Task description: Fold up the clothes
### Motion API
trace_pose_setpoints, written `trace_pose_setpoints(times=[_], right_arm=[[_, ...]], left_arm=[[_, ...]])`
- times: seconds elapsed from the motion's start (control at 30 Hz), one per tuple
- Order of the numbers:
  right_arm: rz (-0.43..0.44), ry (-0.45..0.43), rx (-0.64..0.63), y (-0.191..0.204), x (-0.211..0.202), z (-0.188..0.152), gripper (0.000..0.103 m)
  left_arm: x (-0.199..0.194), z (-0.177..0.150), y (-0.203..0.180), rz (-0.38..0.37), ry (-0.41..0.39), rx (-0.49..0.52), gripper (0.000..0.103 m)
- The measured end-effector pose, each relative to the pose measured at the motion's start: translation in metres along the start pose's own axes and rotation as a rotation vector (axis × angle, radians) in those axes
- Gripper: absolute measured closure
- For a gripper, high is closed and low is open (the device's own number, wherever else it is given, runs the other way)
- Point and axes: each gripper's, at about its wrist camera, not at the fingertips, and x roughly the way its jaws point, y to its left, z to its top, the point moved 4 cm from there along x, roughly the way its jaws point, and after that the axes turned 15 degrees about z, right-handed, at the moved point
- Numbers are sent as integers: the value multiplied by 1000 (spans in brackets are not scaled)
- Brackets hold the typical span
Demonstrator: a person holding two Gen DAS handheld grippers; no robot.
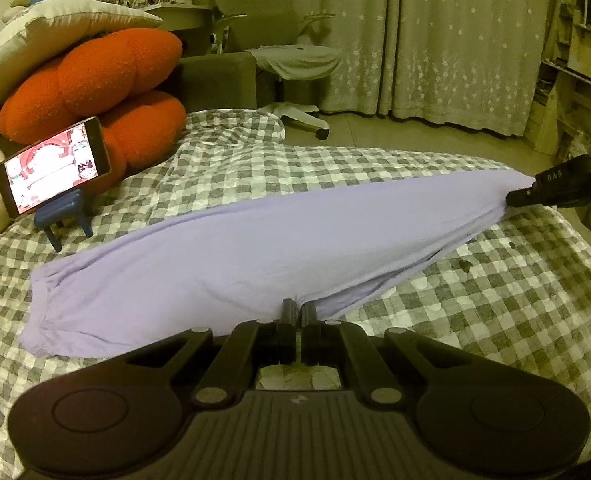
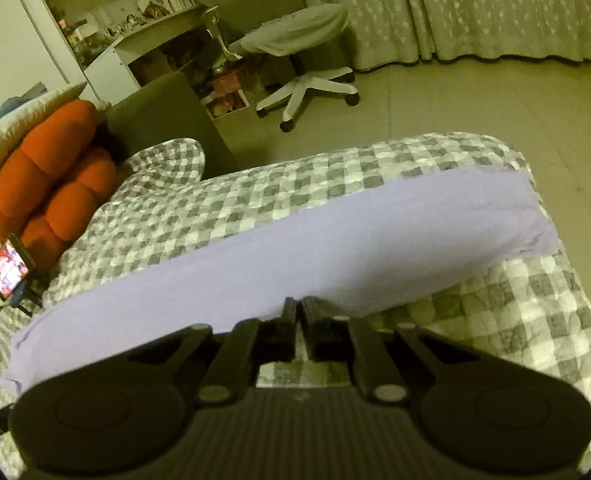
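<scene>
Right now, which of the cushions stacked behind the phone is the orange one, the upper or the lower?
The lower one: the lobed orange cushion lies under the pale cream pillow, directly behind the phone.

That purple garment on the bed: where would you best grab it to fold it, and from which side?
Along its near long edge, coming in low from the bedside. The purple garment lies stretched lengthwise on the checked bedcover, so that edge is free. The left gripper and right gripper are both pinched shut on that edge, spaced apart.
</scene>
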Motion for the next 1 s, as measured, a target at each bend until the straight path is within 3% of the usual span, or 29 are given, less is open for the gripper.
trace_pose_setpoints(times=[0.17,0.37,0.53,0.63,0.7,0.8,1.0], right_arm=[[0,-68,-57,7,-8,6,98],[-21,-21,-84,1,1,2,99],[34,37,-72,-10,-8,-3,98],[24,-25,-10,-30,-29,10,92],[-5,-90,78,-56,-46,22,75],[-36,-148,252,-105,-62,28,75],[-78,-216,358,-157,-77,31,68]], left_arm=[[-3,-1,1,-1,-10,10,102],[3,-11,-6,14,21,89,102],[4,-21,-11,0,48,158,102],[9,-25,-12,-1,67,171,102],[13,-27,-12,-2,77,173,101],[18,-31,-15,-3,88,187,101],[20,-31,-17,-22,106,192,101]])
